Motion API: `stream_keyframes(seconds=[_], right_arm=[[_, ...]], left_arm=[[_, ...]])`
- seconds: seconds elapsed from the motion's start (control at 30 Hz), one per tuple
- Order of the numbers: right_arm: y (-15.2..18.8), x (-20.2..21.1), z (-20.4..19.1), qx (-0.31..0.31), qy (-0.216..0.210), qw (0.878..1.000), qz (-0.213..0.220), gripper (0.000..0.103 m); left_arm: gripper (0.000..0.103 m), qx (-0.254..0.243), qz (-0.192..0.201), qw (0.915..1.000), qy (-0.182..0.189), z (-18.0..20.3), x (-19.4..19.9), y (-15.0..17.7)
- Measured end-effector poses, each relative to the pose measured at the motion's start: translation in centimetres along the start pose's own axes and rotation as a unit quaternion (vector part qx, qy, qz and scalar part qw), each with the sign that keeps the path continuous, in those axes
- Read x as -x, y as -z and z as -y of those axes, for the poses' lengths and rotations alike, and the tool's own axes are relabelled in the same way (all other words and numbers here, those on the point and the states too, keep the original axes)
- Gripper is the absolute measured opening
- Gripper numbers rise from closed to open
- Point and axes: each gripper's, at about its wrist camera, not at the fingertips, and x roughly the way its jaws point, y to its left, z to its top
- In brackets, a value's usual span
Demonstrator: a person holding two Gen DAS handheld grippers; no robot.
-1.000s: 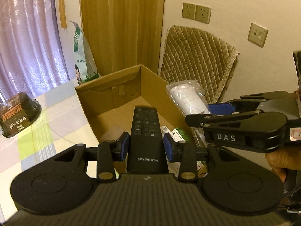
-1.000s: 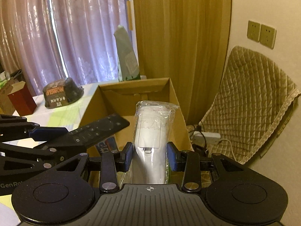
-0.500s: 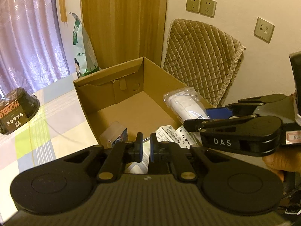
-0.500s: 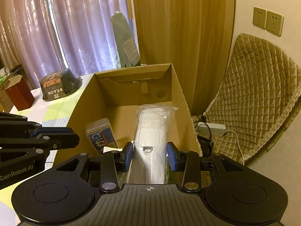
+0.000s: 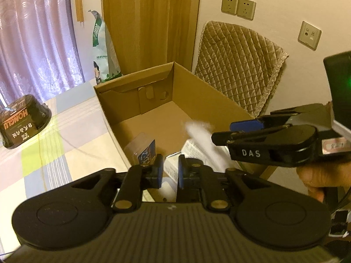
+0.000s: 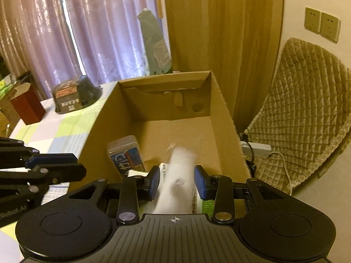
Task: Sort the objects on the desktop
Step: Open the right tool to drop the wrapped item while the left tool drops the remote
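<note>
Tongs hovering over the cardboard box (image 6: 221, 100)

Right tongs (image 6: 177, 183) are spread, a blurred white wrapped item (image 6: 178, 184) lying between them; left tongs (image 5: 168, 171) are hanging narrowly parted, gripping nothing.

The far half of the cardboard box (image 6: 216, 100) floor is bare, so a gripper could pass there. The near half is crowded: a clear case (image 6: 126, 153) stands at the left wall, and a blurred white bagged item (image 6: 179, 175) lies over paper packets (image 5: 195, 151).
</note>
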Motion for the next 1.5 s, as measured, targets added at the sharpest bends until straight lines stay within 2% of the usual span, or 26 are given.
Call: stream_keyframes(seconds=[0.43,0.63,0.83,1.07,1.1,1.13,1.17,1.33,1.5], right_arm=[[1.5,2.5,-0.7,-0.007,0.005,1.0,0.004,0.038],[2.1,3.4,-1.4,-0.008,0.005,1.0,0.008,0.038],[2.5,3.1,-1.3,-0.01,0.008,1.0,0.005,0.038],[2.4,2.8,-0.3,-0.017,0.014,1.0,0.009,0.039],[2.4,2.8,-0.1,-0.018,0.015,1.0,0.01,0.04],[2.3,2.8,0.0,-0.019,0.015,1.0,0.012,0.057],[2.4,2.9,0.1,-0.021,0.016,0.999,0.018,0.079],[2.3,3.1,0.2,-0.014,0.011,1.0,0.024,0.08],[2.6,4.0,0.1,-0.012,0.016,0.999,0.026,0.081]], left_arm=[[0.022,0.011,-0.01,0.9998,-0.016,-1.1,3.6,4.1],[0.022,-0.006,-0.022,0.9996,-0.018,-0.6,4.7,5.9],[0.023,-0.017,-0.019,0.9997,-0.006,0.4,4.2,5.6],[0.023,-0.045,-0.028,0.9986,-0.005,1.9,1.8,4.6],[0.023,-0.049,-0.029,0.9984,-0.006,2.1,1.4,4.5],[0.024,-0.051,-0.028,0.9983,-0.007,2.2,1.1,4.4],[0.025,-0.053,-0.027,0.9982,-0.009,2.3,0.9,4.2],[0.026,-0.053,-0.021,0.9983,-0.009,2.4,0.9,3.8],[0.038,-0.046,-0.015,0.9987,-0.019,2.7,2.0,4.1]])
